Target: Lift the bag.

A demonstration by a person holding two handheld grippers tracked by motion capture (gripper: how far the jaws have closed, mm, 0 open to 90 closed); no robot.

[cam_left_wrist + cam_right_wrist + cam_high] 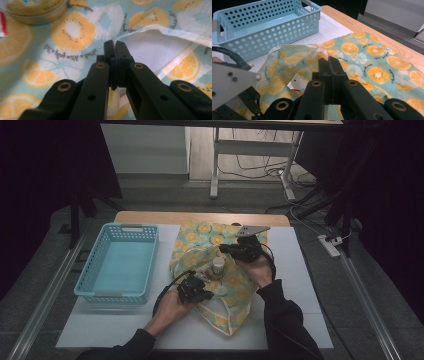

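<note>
Fingers [110, 50] of the left gripper [114, 44] and right gripper [329, 62] are pinched together on the fruit-print cloth bag [227, 285] lying on the table [300, 285]; soft and light, it is probably best held by its hems.

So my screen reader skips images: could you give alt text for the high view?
Two hand-held black grippers, left and right, pinch an orange-slice-print cloth bag around a small round tin. A light blue perforated plastic basket sits left.

The high view was dim, its outer edges black. Both gripper views were brighter; the tin [35, 11] at the top left corner was blurred.
</note>
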